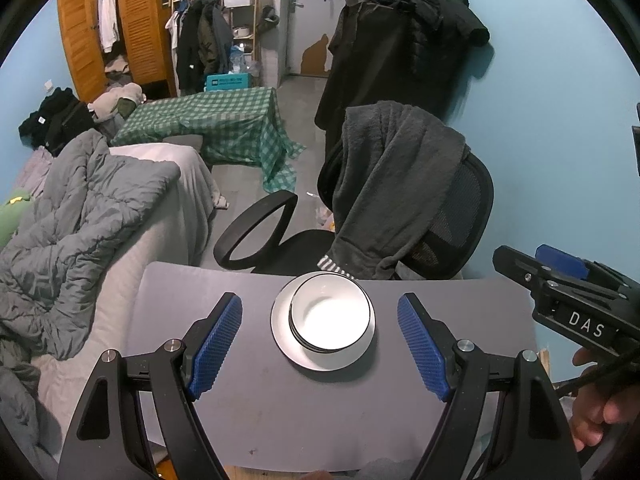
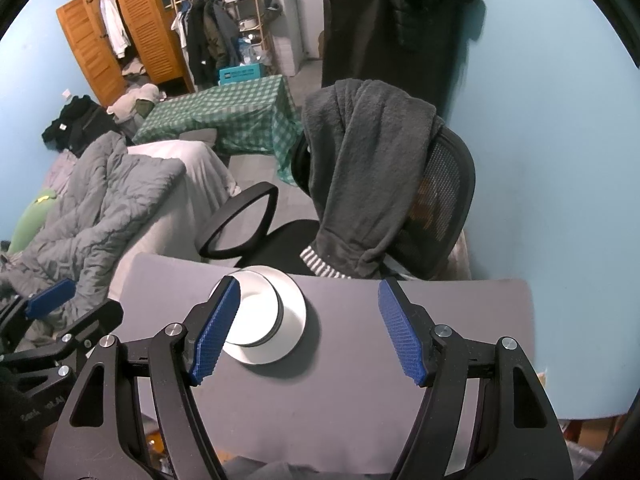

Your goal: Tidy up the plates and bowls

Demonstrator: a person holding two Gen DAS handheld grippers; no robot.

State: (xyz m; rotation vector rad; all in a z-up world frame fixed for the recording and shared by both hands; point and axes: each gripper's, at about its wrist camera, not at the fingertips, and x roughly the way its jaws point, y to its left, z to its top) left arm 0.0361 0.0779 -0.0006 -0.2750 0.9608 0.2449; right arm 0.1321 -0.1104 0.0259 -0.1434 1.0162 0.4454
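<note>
A white bowl with a dark rim (image 1: 330, 313) sits nested on other bowls on a white plate (image 1: 288, 344), on a grey table (image 1: 280, 408). My left gripper (image 1: 320, 344) is open and empty, hovering just in front of the stack, its blue pads either side of it. In the right wrist view the bowl stack (image 2: 256, 308) sits on the plate (image 2: 292, 304) at the table's far edge. My right gripper (image 2: 308, 328) is open and empty, to the right of the stack; its left pad hides part of the bowl.
A black office chair (image 1: 440, 220) draped with a dark grey fleece (image 1: 384, 176) stands right behind the table (image 2: 400, 312). A bed with a grey duvet (image 1: 80, 208) lies to the left. The blue wall (image 2: 560, 160) is on the right.
</note>
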